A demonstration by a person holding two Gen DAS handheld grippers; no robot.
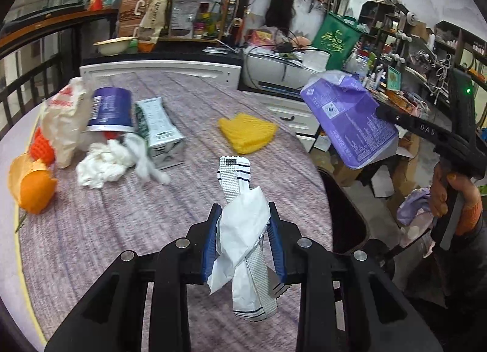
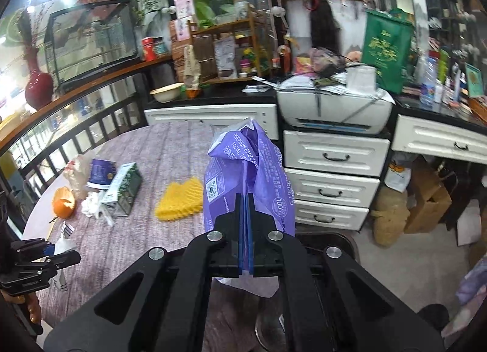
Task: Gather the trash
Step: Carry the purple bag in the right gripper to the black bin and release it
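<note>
My left gripper (image 1: 245,230) is shut on a crumpled white wrapper (image 1: 243,230) with a silver striped strip, held above the purple-grey tablecloth (image 1: 152,230). My right gripper (image 2: 246,200) is shut on a purple tissue-pack wrapper (image 2: 249,175), which hangs out past the table's right edge (image 1: 350,117). Trash lies on the table: a yellow foam net (image 1: 246,133), a milk carton (image 1: 158,133), a tipped purple cup (image 1: 111,108), white tissue (image 1: 106,163), orange peel (image 1: 32,184), a white bag (image 1: 64,117).
A dark curved-rim object (image 1: 344,215) sits low beside the table's right edge. White drawers (image 2: 331,175) and a printer (image 2: 334,108) stand behind. Cardboard boxes (image 2: 426,200) crowd the floor at right. A railing (image 2: 76,139) runs along the left.
</note>
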